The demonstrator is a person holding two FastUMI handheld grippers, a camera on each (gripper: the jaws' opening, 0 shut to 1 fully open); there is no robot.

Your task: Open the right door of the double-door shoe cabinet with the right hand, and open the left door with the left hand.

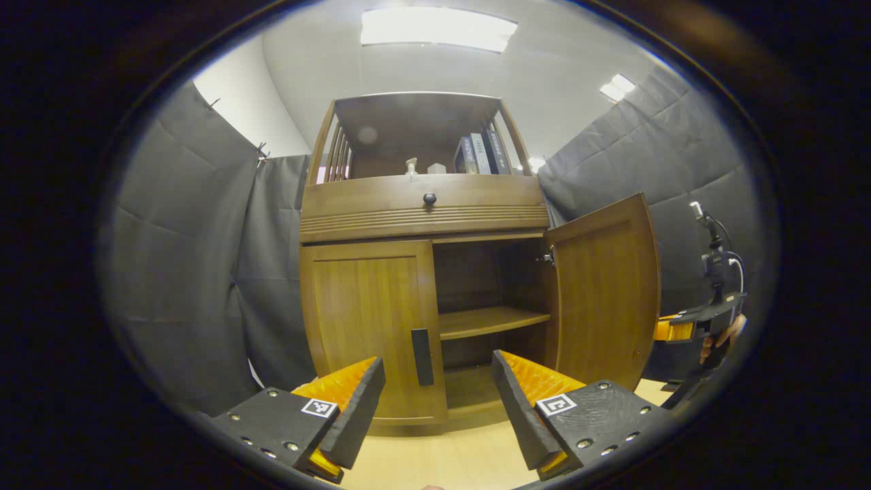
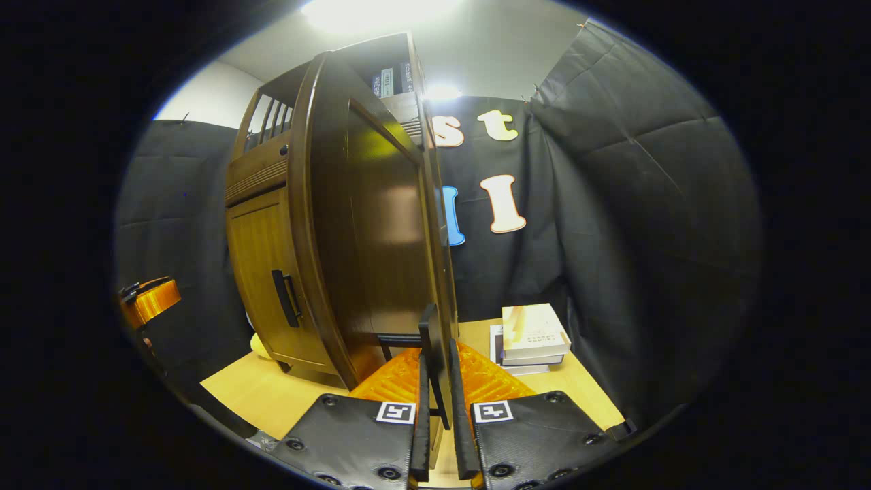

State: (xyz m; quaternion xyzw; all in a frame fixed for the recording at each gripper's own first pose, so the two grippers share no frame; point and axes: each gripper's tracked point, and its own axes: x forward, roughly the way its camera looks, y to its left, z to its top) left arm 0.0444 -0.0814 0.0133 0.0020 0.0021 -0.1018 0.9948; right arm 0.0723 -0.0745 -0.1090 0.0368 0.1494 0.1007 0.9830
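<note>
Item: double-door shoe cabinet (image 1: 422,272), wood, standing on pale bench (image 1: 442,463). Booth walls dark cloth.

Right door (image 1: 605,292): swung wide open, approx. square to cabinet front. Interior exposed w/ one inner shelf (image 1: 490,320). In right gripper view the door's edge runs up centre frame, handle of right door (image 2: 430,340) pinched between the fingers.

Right gripper (image 2: 435,408): jaws clenched on that handle, both fingers pressing. Held so prob. because pulling by the handle is how the door was brought to this angle; grip not yet let go. Judged: right-hand half of task done or nearly so.

Left door (image 1: 371,327): shut, flush w/ front. Its dark vertical handle of left door (image 1: 422,357) sits at inner edge, between the left fingers in frame but well beyond them.

Left gripper (image 1: 439,401): jaws released, spread wide, nothing between; aimed at left handle, presumably lined up for approach. Judged: left-door step not begun.

View differences:
- Left gripper view gives cabinet head-on: drawer knob (image 1: 429,199), upper open shelf w/ books on top shelf (image 1: 480,153), interior; also right gripper far off at right edge, w/ hand.
- Right gripper view gives the grip itself, door outer face, stack of books on bench (image 2: 534,337) beside cabinet; left gripper at far left edge.
</note>
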